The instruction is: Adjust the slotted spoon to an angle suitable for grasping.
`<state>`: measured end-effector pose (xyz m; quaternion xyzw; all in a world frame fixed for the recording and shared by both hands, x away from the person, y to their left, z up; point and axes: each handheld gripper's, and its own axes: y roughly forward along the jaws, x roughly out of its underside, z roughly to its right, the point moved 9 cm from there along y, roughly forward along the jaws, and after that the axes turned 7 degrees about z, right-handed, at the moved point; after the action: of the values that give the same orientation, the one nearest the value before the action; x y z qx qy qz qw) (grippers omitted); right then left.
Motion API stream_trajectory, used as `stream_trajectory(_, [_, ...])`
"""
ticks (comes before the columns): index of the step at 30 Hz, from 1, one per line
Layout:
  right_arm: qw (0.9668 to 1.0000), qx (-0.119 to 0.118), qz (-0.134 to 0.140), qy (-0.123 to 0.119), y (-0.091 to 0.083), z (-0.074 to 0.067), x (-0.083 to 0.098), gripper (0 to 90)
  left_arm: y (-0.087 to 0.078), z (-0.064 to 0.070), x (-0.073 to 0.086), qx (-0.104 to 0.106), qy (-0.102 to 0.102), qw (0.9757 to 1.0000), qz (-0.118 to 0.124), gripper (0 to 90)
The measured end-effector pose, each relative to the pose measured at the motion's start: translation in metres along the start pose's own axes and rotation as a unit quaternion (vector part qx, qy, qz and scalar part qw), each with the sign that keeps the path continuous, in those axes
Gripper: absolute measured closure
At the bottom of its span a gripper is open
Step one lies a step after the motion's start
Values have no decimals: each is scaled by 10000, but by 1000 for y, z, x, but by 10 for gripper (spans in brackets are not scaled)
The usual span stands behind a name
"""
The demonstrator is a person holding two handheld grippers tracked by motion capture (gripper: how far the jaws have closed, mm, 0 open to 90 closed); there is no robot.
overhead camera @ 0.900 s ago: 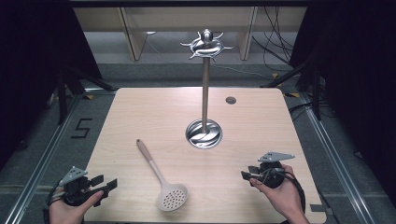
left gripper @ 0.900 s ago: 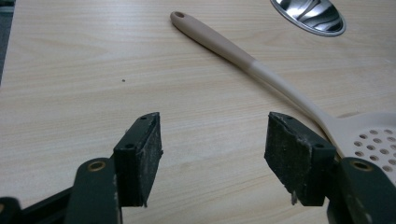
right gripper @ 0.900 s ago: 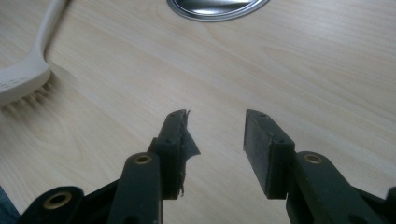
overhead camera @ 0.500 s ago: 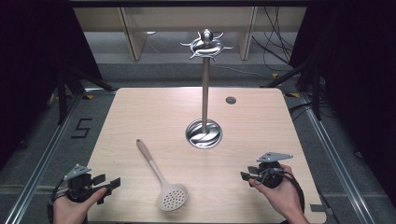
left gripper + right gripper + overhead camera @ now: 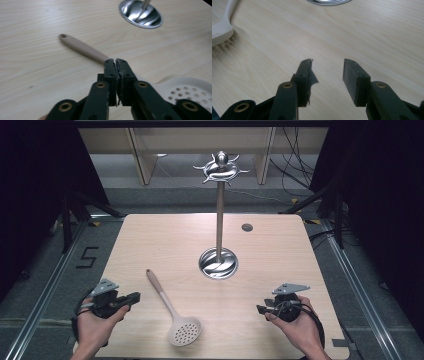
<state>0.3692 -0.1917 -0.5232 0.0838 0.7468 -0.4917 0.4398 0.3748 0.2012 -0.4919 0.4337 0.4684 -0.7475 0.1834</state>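
Note:
A beige slotted spoon (image 5: pixel 172 312) lies flat on the wooden table (image 5: pixel 150 245), handle toward the far left and perforated head toward me. My left gripper (image 5: pixel 136 296) is at the table's near left, just left of the handle, with its jaws pressed together and nothing between them. In the left gripper view the shut left gripper (image 5: pixel 115 60) hovers just short of the spoon's handle (image 5: pixel 82 48). My right gripper (image 5: pixel 259 309) is at the near right and points left. In the right gripper view the right gripper (image 5: pixel 327 61) stands open over bare wood.
A tall steel utensil stand (image 5: pixel 219 220) rises from a round shiny base (image 5: pixel 218 263) at the table's middle, with hooked arms at its top (image 5: pixel 220 167). A small dark round spot (image 5: pixel 247 227) lies behind it. Dark floor and rails flank the table.
My left hand has moved forward and to the right, bringing its gripper close to the spoon's handle. The right hand has stayed about where it was.

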Motion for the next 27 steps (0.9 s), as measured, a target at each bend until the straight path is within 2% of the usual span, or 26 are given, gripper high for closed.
stream_trajectory(1, [10000, 0, 0, 0, 0, 0, 0, 593, 0, 0, 0, 0, 0, 10000, 0, 892])
stream_trajectory(3, [10000, -10, -25, 29, 0, 1, 1, 592, 10, 11, -3, 194, 67, 9997, -134, 893])
stream_trajectory(4, [10000, -19, 73, 54, 2, 1, 0, 592, 18, 19, -4, 253, 66, 9995, -172, 893])
stream_trajectory(5, [10000, -8, 47, 61, 2, 1, 0, 592, 26, 28, -5, 380, 248, 9984, -342, 895])
stream_trajectory(6, [10000, -8, 38, 75, 2, 1, 0, 592, 26, 28, -5, 380, 248, 9984, -342, 895])
stream_trajectory(7, [10000, -17, 42, 77, 2, 1, 0, 592, 35, 37, -7, 439, 195, 9984, -313, 895])
stream_trajectory(8, [10000, -18, 43, 78, 2, 1, 0, 592, 44, 44, -5, 502, 324, 9972, -441, 895])
stream_trajectory(9, [10000, -18, 43, 78, 2, 1, 0, 592, 44, 44, -5, 502, 324, 9972, -441, 895])
stream_trajectory(10, [9999, -7, 20, 98, 2, 0, 1, 591, 54, 52, -1, 607, 424, 9957, -566, 896])
stream_trajectory(11, [9999, -2, 4, 125, 2, 0, 1, 591, 58, 56, 2, 622, 479, 9946, -685, 896])
stream_trajectory(12, [9999, -7, 4, 129, 2, 0, 1, 591, 58, 56, 2, 622, 479, 9946, -685, 896])
stream_trajectory(14, [9999, -40, 46, 162, 3, -1, 1, 589, 70, 66, 12, 699, 578, 9911, -977, 896])
stream_trajectory(15, [9999, -40, 46, 162, 3, -1, 1, 589, 70, 66, 12, 699, 578, 9911, -977, 896])
stream_trajectory(17, [9998, -45, -92, 148, 1, -1, 2, 586, 79, 70, 21, 725, 705, 9864, -1292, 896])
stream_trajectory(19, [9998, -50, -96, 150, 1, -1, 2, 584, 83, 71, 21, 682, 738, 9869, -1260, 896])
stream_trajectory(22, [9998, -59, -90, 148, 1, 0, 2, 584, 91, 73, 26, 687, 957, 9824, -1446, 896])
stream_trajectory(23, [9998, -68, -10, 171, 2, -1, 2, 583, 92, 73, 27, 670, 979, 9809, -1539, 897])
stream_trajectory(25, [9998, -62, -98, 156, 0, -1, 3, 581, 96, 74, 32, 614, 1141, 9775, -1663, 897])
stream_trajectory(26, [9998, -64, -94, 150, 0, -1, 3, 580, 96, 74, 32, 614, 1141, 9775, -1663, 897])
stream_trajectory(27, [9998, -68, -97, 151, 0, -1, 3, 579, 95, 72, 33, 624, 1273, 9734, -1801, 897])
